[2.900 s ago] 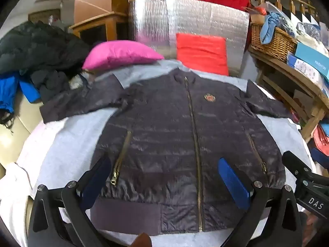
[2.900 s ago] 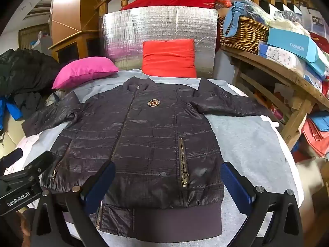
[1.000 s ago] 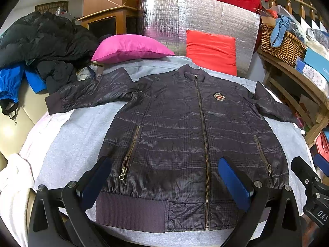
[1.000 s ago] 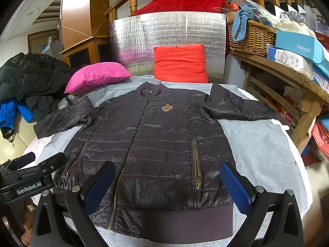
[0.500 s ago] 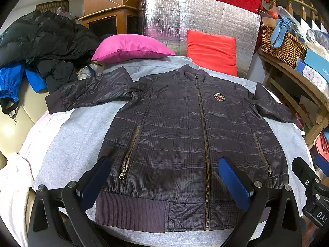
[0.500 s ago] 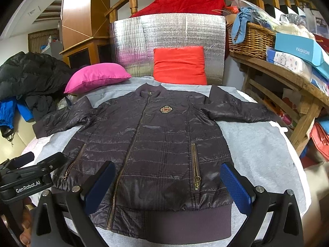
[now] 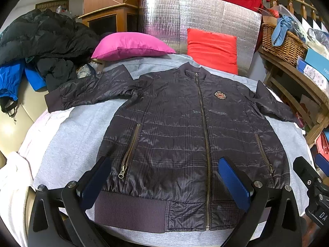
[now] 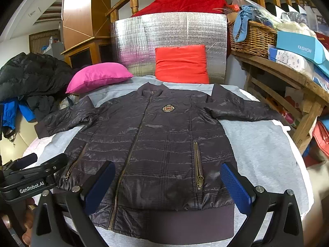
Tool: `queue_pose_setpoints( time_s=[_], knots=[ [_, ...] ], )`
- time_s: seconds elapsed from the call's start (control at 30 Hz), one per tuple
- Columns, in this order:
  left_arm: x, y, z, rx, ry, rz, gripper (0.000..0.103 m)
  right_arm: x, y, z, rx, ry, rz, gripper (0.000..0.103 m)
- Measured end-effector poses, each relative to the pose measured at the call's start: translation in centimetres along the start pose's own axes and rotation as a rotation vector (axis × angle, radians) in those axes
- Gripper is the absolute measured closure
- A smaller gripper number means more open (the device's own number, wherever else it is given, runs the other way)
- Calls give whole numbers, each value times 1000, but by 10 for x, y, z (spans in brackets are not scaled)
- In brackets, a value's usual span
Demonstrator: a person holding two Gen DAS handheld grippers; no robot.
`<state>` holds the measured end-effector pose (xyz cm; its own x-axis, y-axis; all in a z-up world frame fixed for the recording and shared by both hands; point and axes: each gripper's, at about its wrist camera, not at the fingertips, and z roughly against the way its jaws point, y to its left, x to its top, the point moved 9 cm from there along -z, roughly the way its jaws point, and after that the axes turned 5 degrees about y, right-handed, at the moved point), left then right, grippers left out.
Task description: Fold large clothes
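"GenRobot.AI" on left hand-held gripper (image 8: pixel 35 177); "FASHION" on blue box (image 8: pixel 298 45).

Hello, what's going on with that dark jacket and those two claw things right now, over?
Left gripper and right gripper both open, empty, hovering over the hem. Jacket flat, zipped, sleeves spread, unfolded. Nothing lying on it.

We see a dark grey quilted jacket (image 7: pixel 185 135) with brass zips, on light grey cloth (image 7: pixel 76 135), behind it a magenta pillow (image 7: pixel 131 46) and red cushion (image 7: pixel 211 50).
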<state>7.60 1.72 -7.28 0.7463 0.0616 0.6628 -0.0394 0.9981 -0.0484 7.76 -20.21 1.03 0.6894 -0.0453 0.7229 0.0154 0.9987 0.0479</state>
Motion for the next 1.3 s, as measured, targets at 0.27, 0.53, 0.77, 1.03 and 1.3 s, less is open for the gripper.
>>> queue_pose_setpoints(
  time_s=[0.27, 0.53, 0.77, 1.03, 1.3],
  knots=[
    [-1, 0, -2, -3, 1, 4, 0, 0, 2, 1, 12, -5, 1, 0],
    [-1, 2, -6, -2, 4, -2, 0, 0, 2, -1, 27, 2, -3, 0],
    [-13, 12, -43, 15, 66, 6, 0, -9, -23, -19, 138, 73, -145, 0],
    [-23, 14, -93, 42, 151, -19, 0, -3, -120, -60, 232, 127, -445, 0],
    [-2, 3, -125, 40, 129, -28, 0, 44, -270, -136, 325, 45, -863, 0]
  ],
)
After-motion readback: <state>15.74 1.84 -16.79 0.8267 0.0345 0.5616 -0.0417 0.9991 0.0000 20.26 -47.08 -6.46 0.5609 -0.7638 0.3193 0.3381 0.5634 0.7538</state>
